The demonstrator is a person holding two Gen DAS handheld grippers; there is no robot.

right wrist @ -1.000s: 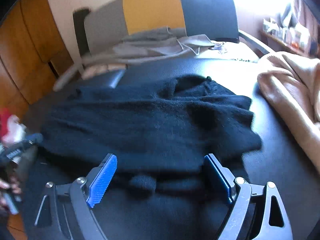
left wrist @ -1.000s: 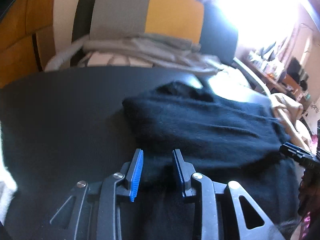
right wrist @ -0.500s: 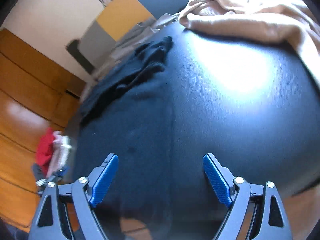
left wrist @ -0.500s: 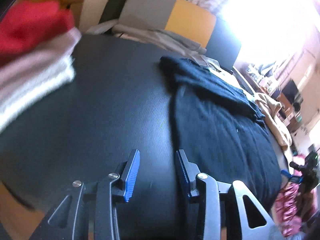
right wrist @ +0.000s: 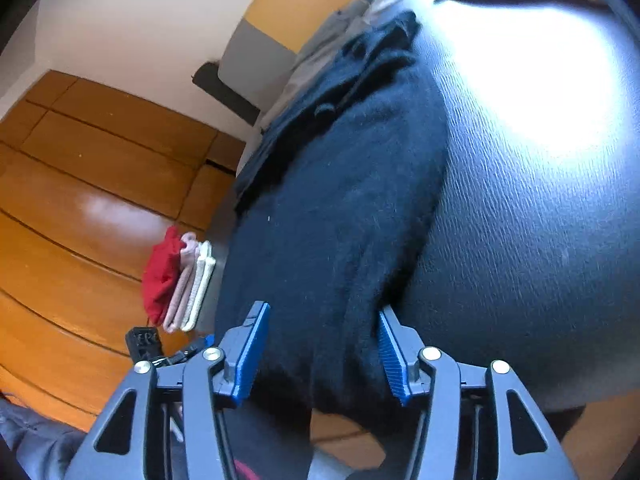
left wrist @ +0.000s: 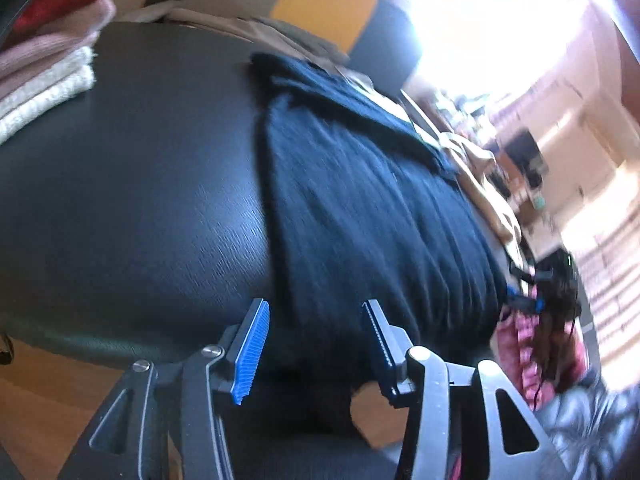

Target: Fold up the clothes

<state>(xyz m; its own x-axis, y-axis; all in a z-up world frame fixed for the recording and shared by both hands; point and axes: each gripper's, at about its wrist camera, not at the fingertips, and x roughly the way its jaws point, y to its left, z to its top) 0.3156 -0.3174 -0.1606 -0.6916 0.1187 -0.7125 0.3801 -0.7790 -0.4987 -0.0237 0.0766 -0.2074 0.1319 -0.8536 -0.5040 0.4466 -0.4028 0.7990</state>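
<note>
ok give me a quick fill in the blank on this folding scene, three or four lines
1. The sweater lying on the table is ____ in colour.
2. The top item of the folded stack is ____.
3. The fingers of the right gripper carry ____ pads.
4. The left gripper has its jaws ____.

Missing words: black; red; blue; open

Black sweater across our table

We see a fuzzy black knit sweater (left wrist: 372, 208) spread lengthwise on the black leather-textured table (left wrist: 132, 184); its near hem hangs over the table's near edge, while the far end, toward the table's far side, lies bunched in rumpled folds (right wrist: 360, 60).
</note>
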